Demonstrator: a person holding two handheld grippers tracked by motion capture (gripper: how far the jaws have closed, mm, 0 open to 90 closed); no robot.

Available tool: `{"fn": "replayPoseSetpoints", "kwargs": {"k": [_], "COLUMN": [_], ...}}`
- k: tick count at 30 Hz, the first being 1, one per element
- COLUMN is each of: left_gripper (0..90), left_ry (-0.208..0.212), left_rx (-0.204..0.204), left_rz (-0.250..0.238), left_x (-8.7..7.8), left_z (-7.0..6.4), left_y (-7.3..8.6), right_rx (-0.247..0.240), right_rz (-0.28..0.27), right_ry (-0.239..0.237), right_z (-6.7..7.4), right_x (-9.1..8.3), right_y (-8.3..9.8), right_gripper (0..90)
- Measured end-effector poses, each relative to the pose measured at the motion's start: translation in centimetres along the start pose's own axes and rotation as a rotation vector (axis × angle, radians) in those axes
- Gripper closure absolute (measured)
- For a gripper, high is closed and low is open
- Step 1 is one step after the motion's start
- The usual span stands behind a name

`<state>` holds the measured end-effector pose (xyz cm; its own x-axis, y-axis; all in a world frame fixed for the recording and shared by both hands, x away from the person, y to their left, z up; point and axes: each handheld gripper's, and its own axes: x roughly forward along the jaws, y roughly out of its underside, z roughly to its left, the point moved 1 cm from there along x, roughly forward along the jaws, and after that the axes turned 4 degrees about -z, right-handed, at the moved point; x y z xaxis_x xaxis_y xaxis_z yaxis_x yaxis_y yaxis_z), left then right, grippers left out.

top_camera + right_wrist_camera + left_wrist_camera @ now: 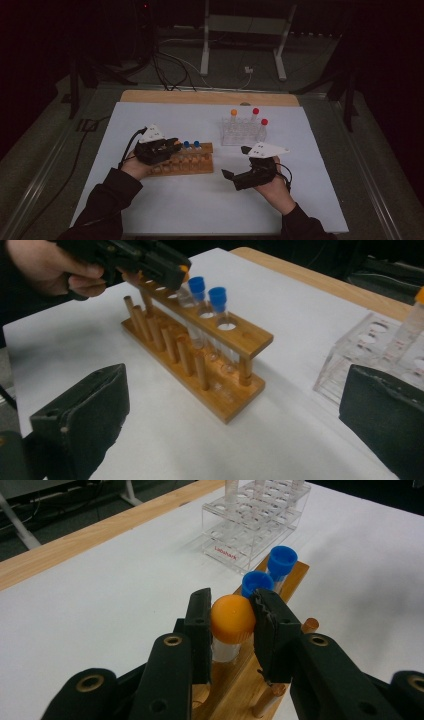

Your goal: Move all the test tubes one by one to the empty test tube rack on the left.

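My left gripper [232, 622] is shut on the orange cap of a clear tube [231, 618], held upright over the near end of a wooden rack [235, 685]. The tube's body reaches down to the rack's top board. Two blue-capped tubes [257, 582] [282, 561] stand in the same row just beyond it. In the high view the left gripper [172, 146] is at the wooden rack's [192, 162] left end. My right gripper [235, 415] stands wide open with nothing between its pads; it hovers right of the rack [236, 162].
A clear plastic rack [240, 132] stands at the back right with one orange-capped tube [233, 112] and two red-capped tubes [255, 111] [264, 121]. A white mat [200, 205] covers the table. The wooden table edge [210, 97] runs along the far side.
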<state>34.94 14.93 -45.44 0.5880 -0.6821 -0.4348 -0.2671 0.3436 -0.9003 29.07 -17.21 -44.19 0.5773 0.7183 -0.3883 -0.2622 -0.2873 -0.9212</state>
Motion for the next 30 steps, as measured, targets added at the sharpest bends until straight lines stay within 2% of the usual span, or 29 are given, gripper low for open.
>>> {"fn": "replayPoseSetpoints", "kwargs": {"k": [3,7,12,14,18,23,26,30], "left_gripper": [68.5,48.5,25.8,15.8,4.1,1.6,1.6,1.6], "left_ry": [0.008,0.022,0.054,0.060,0.078,0.100,0.110,0.105], "left_rx": [-0.001,-0.019,-0.012,-0.014,-0.010,-0.012,-0.014,-0.023], "left_rz": [0.010,0.007,-0.023,-0.032,-0.053,-0.107,-0.138,-0.153], "left_x": [-0.2,-0.9,-2.3,-3.0,-4.0,-5.4,-6.0,-6.5], "left_z": [0.0,0.0,-0.5,-0.8,-1.4,-2.0,-2.1,-2.0], "left_y": [-0.1,-0.1,-0.3,-0.3,-0.2,0.2,0.7,0.8], "right_rx": [-0.009,-0.006,0.013,0.011,0.010,0.008,0.008,0.030], "right_rz": [-0.006,-0.012,-0.028,-0.028,-0.034,-0.028,-0.025,-0.008], "right_ry": [0.005,0.016,0.028,0.051,0.083,0.149,0.198,0.247], "right_z": [-0.1,-0.6,-1.7,-2.2,-3.3,-4.9,-5.8,-7.0], "right_x": [-0.1,-0.2,-0.2,-0.1,0.3,1.5,2.3,3.8], "right_y": [-0.1,-0.3,-0.6,-0.7,-1.2,-1.7,-1.9,-2.0], "right_gripper": [0.0,0.0,0.0,0.0,0.0,0.9,4.6,10.5]}}
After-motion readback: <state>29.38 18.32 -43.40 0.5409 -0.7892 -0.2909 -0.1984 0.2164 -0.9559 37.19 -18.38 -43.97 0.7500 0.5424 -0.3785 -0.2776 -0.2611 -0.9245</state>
